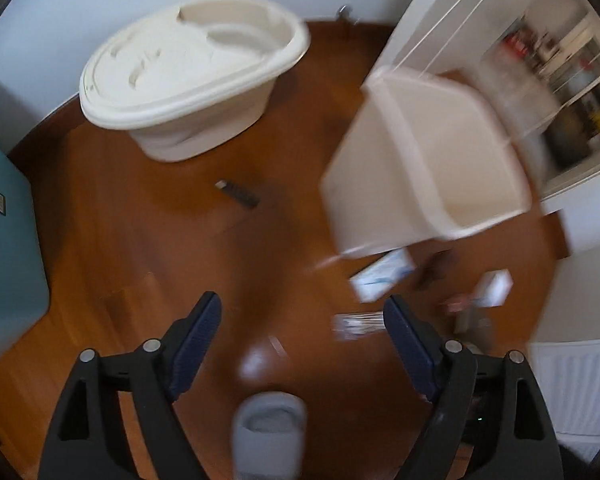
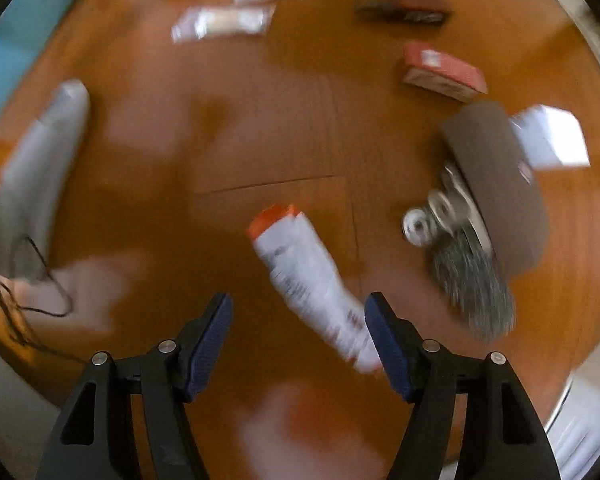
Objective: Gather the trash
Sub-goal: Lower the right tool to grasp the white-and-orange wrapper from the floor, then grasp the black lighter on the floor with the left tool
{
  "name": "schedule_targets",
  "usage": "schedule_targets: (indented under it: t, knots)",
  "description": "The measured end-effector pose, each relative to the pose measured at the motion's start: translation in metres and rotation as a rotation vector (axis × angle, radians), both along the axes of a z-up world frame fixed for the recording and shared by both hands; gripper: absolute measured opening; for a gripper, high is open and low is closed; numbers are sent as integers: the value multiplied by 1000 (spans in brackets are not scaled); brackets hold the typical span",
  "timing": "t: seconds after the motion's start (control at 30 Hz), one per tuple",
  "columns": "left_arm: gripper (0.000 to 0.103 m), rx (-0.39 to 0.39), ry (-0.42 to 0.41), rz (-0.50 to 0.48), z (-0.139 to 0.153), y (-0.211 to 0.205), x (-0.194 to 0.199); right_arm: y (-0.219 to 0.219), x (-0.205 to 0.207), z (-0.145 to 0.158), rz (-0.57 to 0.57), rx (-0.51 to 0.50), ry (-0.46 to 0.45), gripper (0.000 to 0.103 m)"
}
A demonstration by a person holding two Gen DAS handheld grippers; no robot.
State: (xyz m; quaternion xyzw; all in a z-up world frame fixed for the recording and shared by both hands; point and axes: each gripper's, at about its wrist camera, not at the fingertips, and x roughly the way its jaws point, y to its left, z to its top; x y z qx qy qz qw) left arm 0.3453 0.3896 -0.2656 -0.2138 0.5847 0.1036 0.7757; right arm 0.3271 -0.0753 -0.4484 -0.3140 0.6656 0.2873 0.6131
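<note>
My left gripper [image 1: 302, 320] hangs open above the wooden floor with nothing between its fingers. Ahead and to its right stands an open cream bin [image 1: 428, 160]. Trash lies below the bin: a white-blue packet [image 1: 382, 276], a clear wrapper [image 1: 358, 326], a white box [image 1: 494, 286] and a reddish box [image 1: 456, 304]. My right gripper [image 2: 298, 312] points down at the floor, open. A white bottle with an orange cap [image 2: 304, 276] lies on the floor beneath it, its bottom end close to the right pad, not gripped. Both views are blurred.
A cream lid-topped tub [image 1: 188, 76] sits by the wall, a small dark item [image 1: 238, 194] in front of it. A grey slipper [image 1: 270, 432] is under the left gripper. Near the bottle lie a brown shoe-like object [image 2: 496, 184], a red box [image 2: 440, 72], wrappers [image 2: 224, 22] and a black cord [image 2: 32, 292].
</note>
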Motion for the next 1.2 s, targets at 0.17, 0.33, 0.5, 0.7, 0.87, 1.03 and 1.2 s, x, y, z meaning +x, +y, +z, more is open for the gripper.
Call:
schedule_targets:
  t: [0.17,0.33,0.5,0.7,0.87,1.03,1.2]
  knots:
    - [83,-27,73,185,-93,28,2,6,-1,-55,129,-61,13,67]
    - [83,-14,100,421,-131,54,34,10,10,-60,128,26,2,17]
    - [83,62,136,468,-160,72,96,31,25,-61,197,145,-53,17]
    - [83,43,165,641,-215,95,108,50,44,-48,223,294,-77,17]
    - [83,37,163,666,-239,99,123,56,46,-35,231,361,-92,17]
    - [81,59,184,668,-247,93,130,74,45,-27,221,374,-85,17]
    - [75,86,188,651,-251,92,133,61,37,23,244,384,-109,17]
